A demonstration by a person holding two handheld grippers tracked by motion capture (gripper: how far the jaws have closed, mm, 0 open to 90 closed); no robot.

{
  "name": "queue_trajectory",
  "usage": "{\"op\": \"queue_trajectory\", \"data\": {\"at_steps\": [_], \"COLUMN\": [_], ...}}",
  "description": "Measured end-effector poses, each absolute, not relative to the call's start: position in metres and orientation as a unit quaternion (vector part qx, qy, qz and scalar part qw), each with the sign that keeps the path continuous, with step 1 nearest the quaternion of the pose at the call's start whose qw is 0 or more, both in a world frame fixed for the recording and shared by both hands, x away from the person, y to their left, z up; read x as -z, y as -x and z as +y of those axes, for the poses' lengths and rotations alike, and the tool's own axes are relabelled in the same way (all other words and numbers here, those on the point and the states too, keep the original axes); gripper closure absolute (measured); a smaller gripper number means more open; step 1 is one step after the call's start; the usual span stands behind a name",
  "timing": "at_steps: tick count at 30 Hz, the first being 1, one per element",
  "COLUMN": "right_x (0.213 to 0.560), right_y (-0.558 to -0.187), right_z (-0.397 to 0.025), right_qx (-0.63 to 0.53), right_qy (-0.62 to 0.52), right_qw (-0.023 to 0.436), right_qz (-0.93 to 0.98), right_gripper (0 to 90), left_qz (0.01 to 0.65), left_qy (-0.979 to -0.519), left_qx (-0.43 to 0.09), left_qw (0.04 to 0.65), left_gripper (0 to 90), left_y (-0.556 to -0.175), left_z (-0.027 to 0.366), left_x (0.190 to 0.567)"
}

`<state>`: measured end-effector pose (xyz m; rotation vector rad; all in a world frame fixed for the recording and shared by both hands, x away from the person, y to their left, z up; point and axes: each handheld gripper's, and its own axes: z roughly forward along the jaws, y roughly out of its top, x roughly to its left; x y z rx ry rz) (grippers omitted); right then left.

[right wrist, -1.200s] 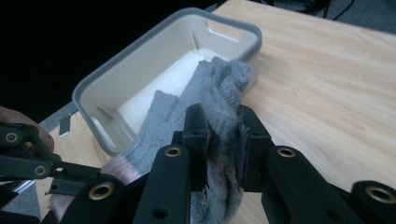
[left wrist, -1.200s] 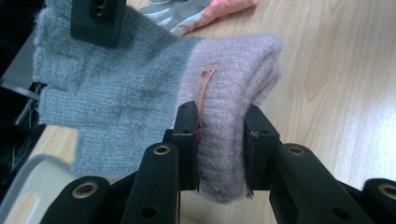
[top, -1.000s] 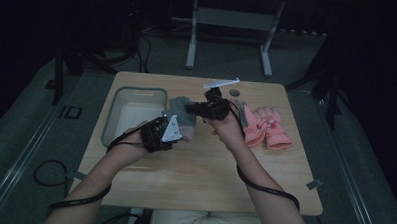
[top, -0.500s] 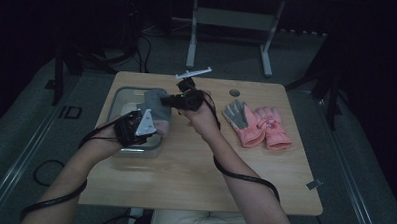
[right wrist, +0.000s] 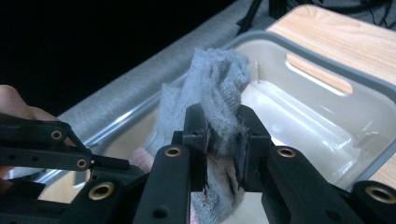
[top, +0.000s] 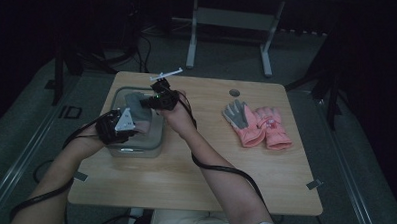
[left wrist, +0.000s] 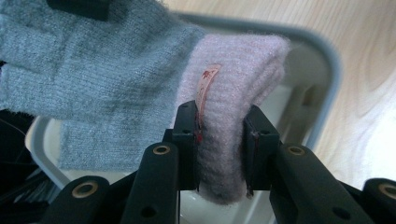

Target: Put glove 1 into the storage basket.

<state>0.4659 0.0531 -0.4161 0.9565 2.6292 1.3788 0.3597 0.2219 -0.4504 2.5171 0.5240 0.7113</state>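
A knit glove, grey (top: 136, 101) with a pink cuff (left wrist: 238, 70), hangs stretched between both grippers over a grey-rimmed white bin (top: 135, 151) at the table's left. My left gripper (left wrist: 219, 123) is shut on the pink cuff, seen from above at the bin's near left (top: 118, 125). My right gripper (right wrist: 219, 133) is shut on the grey finger end (right wrist: 217, 79), at the bin's far right corner (top: 159, 98). The glove's lower part dips inside the bin walls (right wrist: 327, 60).
A pair of pink and grey gloves (top: 258, 125) lies on the wooden table (top: 209, 162) to the right. A round hole (top: 234, 92) sits near the far edge. Cables trail from both grippers off the near edge. Dark floor and stand legs surround the table.
Both grippers carried the glove leftward from the table's middle to above the bin and lowered it into it. The pair of gloves on the right has not moved.
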Motion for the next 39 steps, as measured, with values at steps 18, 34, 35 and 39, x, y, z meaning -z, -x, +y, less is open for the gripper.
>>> {"op": "queue_trajectory", "data": {"at_steps": [18,34,35,39], "right_x": [0.476,0.443,0.441,0.433], "right_y": [-0.495,-0.482,-0.480,-0.470], "right_z": [0.067,0.013,0.008,-0.015], "right_qx": [-0.380,-0.432,-0.435,-0.446], "right_qy": [-0.352,-0.348,-0.347,-0.334], "right_qw": [0.019,0.031,0.031,0.038], "right_qz": [0.855,0.831,0.830,0.829], "right_gripper": [73.8,54.2,55.5,55.9], "left_qz": [0.197,0.260,0.263,0.282], "left_qy": [-0.950,-0.931,-0.928,-0.911], "left_qx": [-0.170,-0.148,-0.145,-0.138], "left_qw": [0.172,0.210,0.220,0.268], "left_gripper": [70.0,40.4,34.2,15.9], "left_y": [-0.413,-0.423,-0.422,-0.415], "left_z": [0.217,0.216,0.217,0.214], "left_x": [0.489,0.480,0.475,0.459]}}
